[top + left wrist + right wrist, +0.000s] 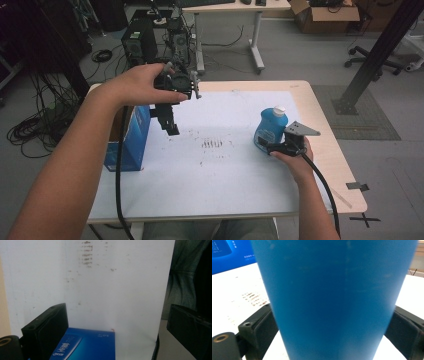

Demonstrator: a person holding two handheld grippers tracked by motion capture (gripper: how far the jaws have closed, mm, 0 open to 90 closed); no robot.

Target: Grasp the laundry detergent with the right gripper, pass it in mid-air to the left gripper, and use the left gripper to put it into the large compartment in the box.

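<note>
Right gripper view: right gripper jaws clamp blue bottle.

Blue bottle blurred, cut off top and bottom.

Table with bottle, box

A white sheet with brown smudges covers the wooden table — beyond it, far off, a cardboard box, an office chair.
</note>
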